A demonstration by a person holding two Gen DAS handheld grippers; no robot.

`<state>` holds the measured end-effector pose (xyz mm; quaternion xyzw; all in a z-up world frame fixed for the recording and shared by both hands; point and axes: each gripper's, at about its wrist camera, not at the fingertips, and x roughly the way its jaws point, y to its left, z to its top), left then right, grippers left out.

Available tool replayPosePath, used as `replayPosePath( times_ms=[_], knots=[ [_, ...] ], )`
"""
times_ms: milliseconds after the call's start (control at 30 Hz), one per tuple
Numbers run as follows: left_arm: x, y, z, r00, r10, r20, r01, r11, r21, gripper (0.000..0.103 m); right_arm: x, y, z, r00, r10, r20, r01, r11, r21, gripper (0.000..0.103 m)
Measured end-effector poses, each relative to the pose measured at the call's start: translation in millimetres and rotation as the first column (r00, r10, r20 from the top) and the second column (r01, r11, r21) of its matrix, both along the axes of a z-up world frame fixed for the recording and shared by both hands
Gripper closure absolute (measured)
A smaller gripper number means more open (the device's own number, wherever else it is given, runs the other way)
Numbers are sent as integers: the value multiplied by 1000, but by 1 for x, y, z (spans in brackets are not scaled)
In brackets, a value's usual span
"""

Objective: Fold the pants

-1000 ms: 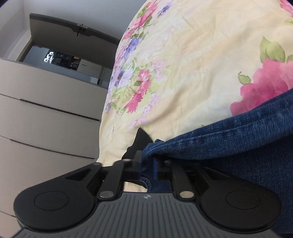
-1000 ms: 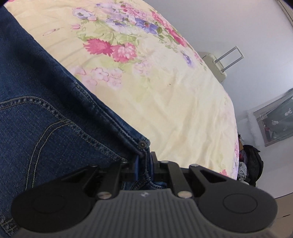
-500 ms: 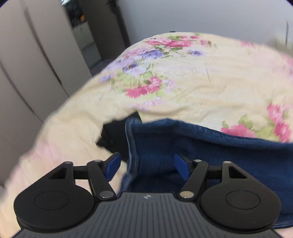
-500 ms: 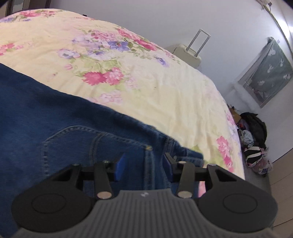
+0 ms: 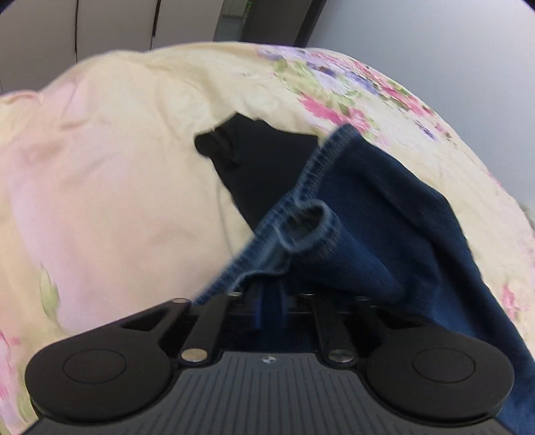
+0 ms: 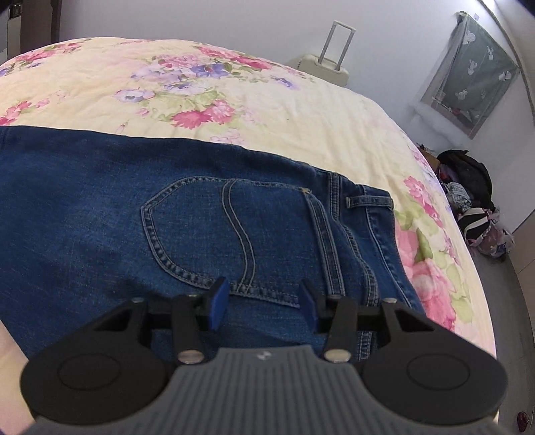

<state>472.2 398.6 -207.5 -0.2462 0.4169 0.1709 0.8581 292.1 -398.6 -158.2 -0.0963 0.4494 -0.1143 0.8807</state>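
Blue jeans point(image 6: 100, 187) lie flat across a floral bedspread point(image 6: 301, 117), back pocket point(image 6: 200, 227) up and waistband to the right. My right gripper point(image 6: 264, 297) hovers open over the lower edge of that pocket, with nothing between its blue pads. In the left wrist view the leg end of the jeans point(image 5: 367, 214) is bunched and lifted, its stitched hem point(image 5: 311, 227) curled into a loop. My left gripper point(image 5: 270, 301) is closing, and its jaws pinch a fold of that denim between the pads.
A black garment point(image 5: 264, 167) lies on the bedspread point(image 5: 117, 184) just beyond the lifted hem. A cream suitcase point(image 6: 329, 65) stands past the bed's far side. A heap of clothes and bags point(image 6: 468, 190) sits on the floor at the right. Wardrobe doors point(image 5: 117, 23) stand behind.
My left gripper opened, swung round towards the leg end and closed on the hem, which is now lifted. My right gripper let go of the waistband corner, opened and drew back over the pocket.
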Motion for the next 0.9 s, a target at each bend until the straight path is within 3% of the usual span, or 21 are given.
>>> replayPosePath(
  times_ms=[67, 167, 233, 333, 400, 433, 533, 600, 667, 733, 900],
  knots=[
    [6, 12, 1, 1000, 12, -1, -12, 1000, -8, 97, -1, -1, 0, 1000, -6, -4, 5, 1000, -9, 59],
    [14, 12, 1, 1000, 12, -22, -10, 999, 51, 97, 0, -1, -2, 1000, -5, -11, 5, 1000, -27, 57],
    [13, 14, 4, 997, 69, -24, -66, 994, 91, 97, 1, -1, -4, 1000, -5, -9, 4, 999, -37, 57],
    [-5, 24, 13, 996, 81, 45, -81, 997, -3, 96, 2, -1, -6, 1000, -13, -9, 12, 999, -44, 57],
    [-21, 23, 24, 993, 16, 114, -11, 999, -45, 94, -1, -1, -5, 1000, -12, -7, 12, 999, -46, 56],
    [-28, 20, 28, 991, -13, 136, 18, 999, -42, 85, -2, -1, -4, 1000, -12, -4, 12, 999, -47, 55],
    [-44, 1, 42, 978, -144, 152, 134, 988, 72, 66, -5, -4, -5, 1000, -28, 4, 28, 999, -35, 54],
    [-48, -16, 44, 965, -237, 111, 214, 959, 187, 59, -5, -5, -6, 999, -40, 9, 40, 999, -22, 54],
    [-37, -30, 38, 955, -293, 55, 273, 933, 234, 55, -6, -4, -6, 999, -43, 12, 43, 999, -24, 54],
    [-27, -35, 31, 956, -287, 51, 271, 940, 205, 54, -6, -2, -6, 999, -38, 10, 38, 999, -31, 54],
    [10, -22, 7, 982, -144, 121, 146, 989, -10, 50, -9, 1, -7, 999, -45, 6, 46, 998, -35, 54]
  ],
)
